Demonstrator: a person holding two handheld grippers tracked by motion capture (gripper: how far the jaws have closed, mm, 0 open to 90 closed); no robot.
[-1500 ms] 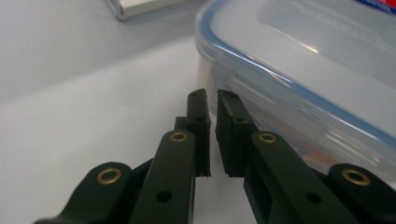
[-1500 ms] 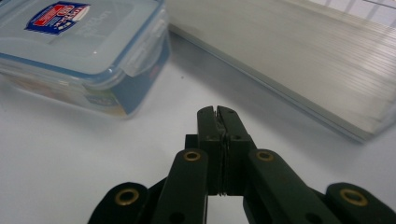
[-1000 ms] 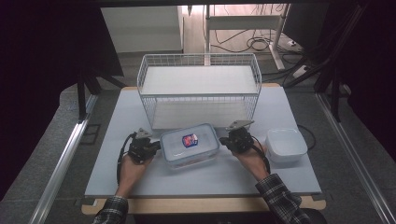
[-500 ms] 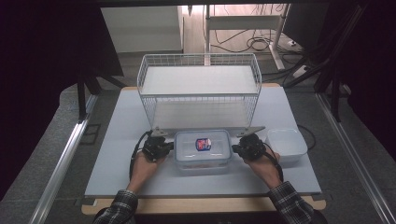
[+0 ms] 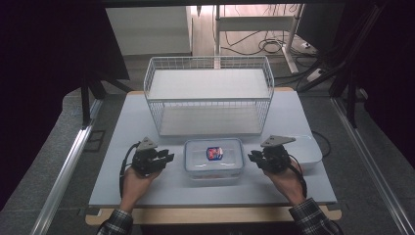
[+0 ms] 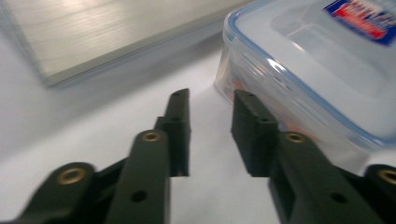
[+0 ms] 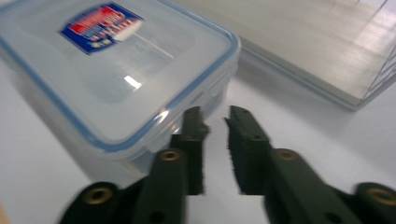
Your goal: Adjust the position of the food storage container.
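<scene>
now that both hands have let go, a clear plastic food container (image 5: 214, 158) with a blue-rimmed lid and a red and blue label sits flat on the white bench (image 5: 112, 147), just in front of a white wire basket (image 5: 209, 95) with two levels. a second ago the container was held between the two tongs farther left and tilted slightly; half a second ago it had shifted right to about where it lies now, and the hands have since drawn back to either side.

the left tongs (image 5: 168, 158) rest just left of the container, a small gap apart from it. the left gripper view shows their jaws part-open with nothing between them; they have just been opening, and the container wall (image 6: 299, 93) lies beside the right jaw.

the right tongs (image 5: 253, 157) sit just right of the container, also apart from it. the right gripper view shows a narrow gap between their jaws, empty, and just widened too; the container corner (image 7: 121, 88) sits near the left jaw.

a second, empty-looking white container (image 5: 306, 152) lies behind the right hand.

judging by this, the set-down is done and the container is released, squared up before the basket's lower shelf; the likely next step is a fresh grip to lift it in.
</scene>
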